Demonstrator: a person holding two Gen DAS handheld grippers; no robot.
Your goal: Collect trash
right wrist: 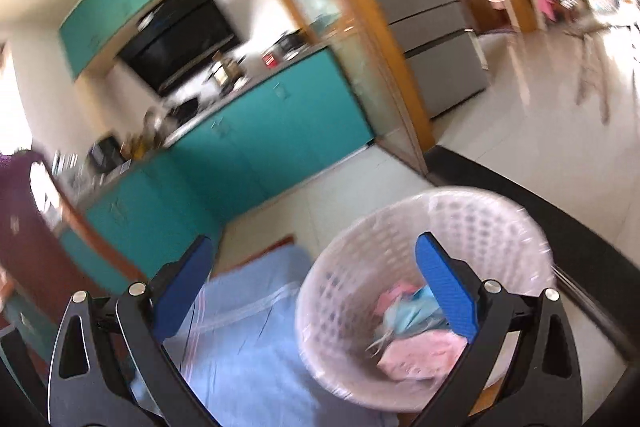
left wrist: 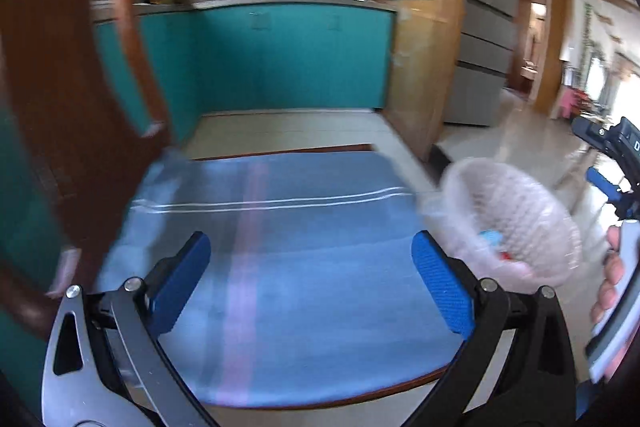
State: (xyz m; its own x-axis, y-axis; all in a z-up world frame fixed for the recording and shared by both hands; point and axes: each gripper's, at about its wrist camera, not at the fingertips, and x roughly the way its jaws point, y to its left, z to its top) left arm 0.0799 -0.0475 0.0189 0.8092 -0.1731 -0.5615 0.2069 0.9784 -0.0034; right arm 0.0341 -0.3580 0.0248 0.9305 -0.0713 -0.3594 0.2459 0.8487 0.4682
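A white perforated trash basket (right wrist: 472, 227) lined with clear plastic stands at the right end of a table under a blue cloth (right wrist: 256, 359). Pink and blue crumpled trash (right wrist: 412, 331) lies inside it. My right gripper (right wrist: 316, 291) is open and empty, held above the basket's near left rim. In the left wrist view my left gripper (left wrist: 312, 279) is open and empty over the bare blue cloth (left wrist: 288, 259), with the basket (left wrist: 516, 211) to its right. The right gripper's body (left wrist: 616, 155) and the hand holding it show at the right edge.
A dark wooden chair back (left wrist: 68, 107) stands at the left of the table. Teal kitchen cabinets (left wrist: 288, 59) with pots on the counter lie beyond. A grey fridge (right wrist: 432, 39) and a wooden door frame (right wrist: 384, 39) stand to the right, with pale tiled floor (right wrist: 540, 131).
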